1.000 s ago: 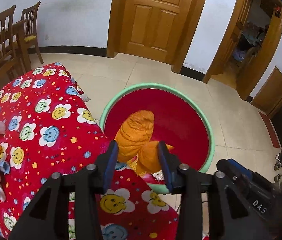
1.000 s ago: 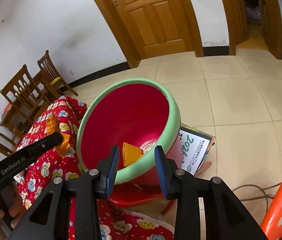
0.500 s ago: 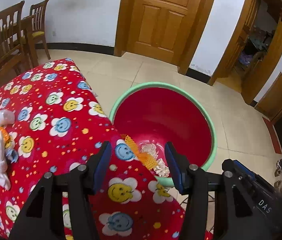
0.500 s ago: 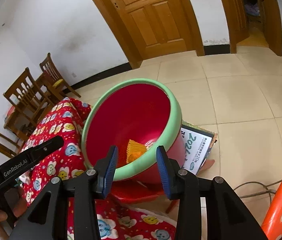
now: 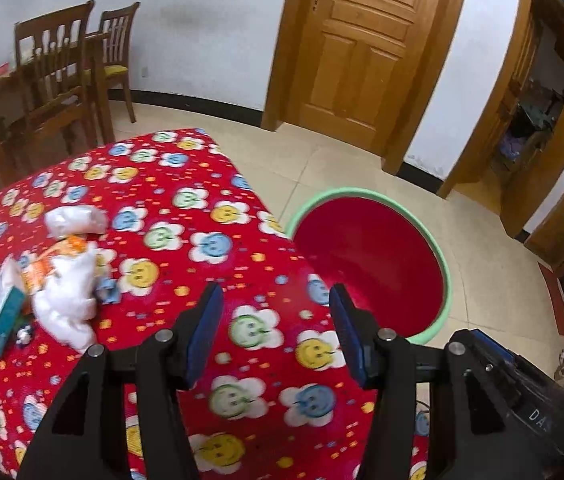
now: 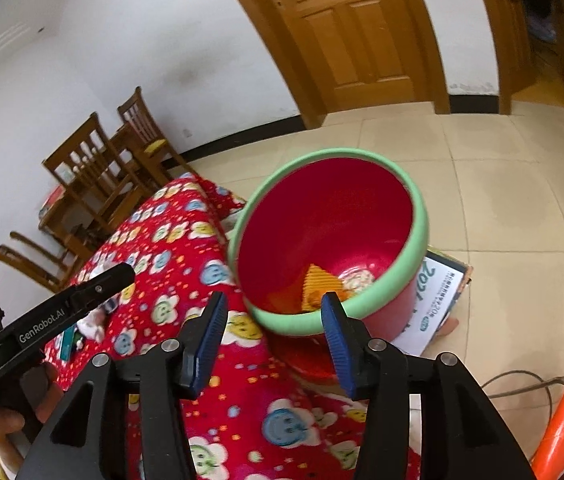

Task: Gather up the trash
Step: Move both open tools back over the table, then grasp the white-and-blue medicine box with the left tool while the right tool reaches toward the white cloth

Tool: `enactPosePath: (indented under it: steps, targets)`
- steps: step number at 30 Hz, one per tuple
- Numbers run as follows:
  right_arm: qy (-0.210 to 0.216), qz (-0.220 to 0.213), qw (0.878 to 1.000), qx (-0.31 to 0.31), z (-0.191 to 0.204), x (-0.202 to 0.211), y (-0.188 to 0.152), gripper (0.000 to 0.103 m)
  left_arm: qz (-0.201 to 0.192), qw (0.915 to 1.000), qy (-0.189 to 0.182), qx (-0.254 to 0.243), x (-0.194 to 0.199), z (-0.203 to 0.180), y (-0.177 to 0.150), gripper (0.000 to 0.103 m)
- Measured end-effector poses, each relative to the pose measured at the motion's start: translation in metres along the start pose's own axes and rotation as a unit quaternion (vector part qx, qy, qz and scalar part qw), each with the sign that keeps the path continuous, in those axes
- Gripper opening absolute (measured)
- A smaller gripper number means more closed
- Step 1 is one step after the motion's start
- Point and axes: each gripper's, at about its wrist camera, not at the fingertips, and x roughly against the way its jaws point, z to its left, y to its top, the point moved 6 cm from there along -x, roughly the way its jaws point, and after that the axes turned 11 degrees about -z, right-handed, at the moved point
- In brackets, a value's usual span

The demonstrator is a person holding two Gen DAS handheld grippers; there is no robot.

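Your left gripper (image 5: 276,322) empty, jaws apart over the smiley tablecloth (image 5: 186,216), "GenRobot.AI" on its arm, your right gripper (image 6: 272,326) opening, empty, orange trash (image 6: 318,284) inside the green-rimmed tub (image 6: 418,252), crumpled wrappers (image 5: 66,280) on the cloth, calendar (image 6: 436,292) reading "202".

White walls, beige tiled floor (image 5: 494,276), panelled wooden door (image 5: 366,48) (shut), wooden chairs (image 5: 62,80) beyond.

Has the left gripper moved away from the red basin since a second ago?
Yes. The left gripper has pulled back from the red basin and now sits over the flowered tablecloth, its open jaws empty.
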Motion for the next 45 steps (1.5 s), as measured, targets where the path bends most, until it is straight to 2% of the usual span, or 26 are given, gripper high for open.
enactPosePath:
  steps: [11, 22, 28, 31, 35, 42, 45]
  targets:
    - [0.029, 0.019, 0.999, 0.037, 0.049, -0.009, -0.012, 0.052, -0.020, 0.9980, 0.051, 0.031, 0.030, 0.069, 0.003, 0.055]
    - [0.051, 0.037, 0.995, 0.074, 0.101, -0.022, -0.024, 0.056, -0.024, 0.9918, 0.118, 0.043, 0.058, 0.150, 0.000, 0.055]
    - [0.061, 0.050, 0.993, 0.093, 0.127, -0.032, -0.034, 0.057, -0.018, 0.9874, 0.151, 0.044, 0.064, 0.193, -0.003, 0.062]
    - [0.064, 0.056, 0.991, 0.102, 0.140, -0.037, -0.039, 0.057, -0.012, 0.9860, 0.159, 0.049, 0.064, 0.211, -0.006, 0.064]
    - [0.066, 0.063, 0.989, 0.115, 0.155, -0.044, -0.046, 0.058, 0.001, 0.9854, 0.163, 0.050, 0.059, 0.231, -0.011, 0.073]
    - [0.068, 0.075, 0.986, 0.133, 0.178, -0.060, -0.055, 0.059, 0.027, 0.9846, 0.167, 0.043, 0.045, 0.252, -0.021, 0.073]
    - [0.070, 0.082, 0.985, 0.138, 0.186, -0.068, -0.058, 0.060, 0.027, 0.9866, 0.153, 0.050, 0.042, 0.257, -0.024, 0.077]
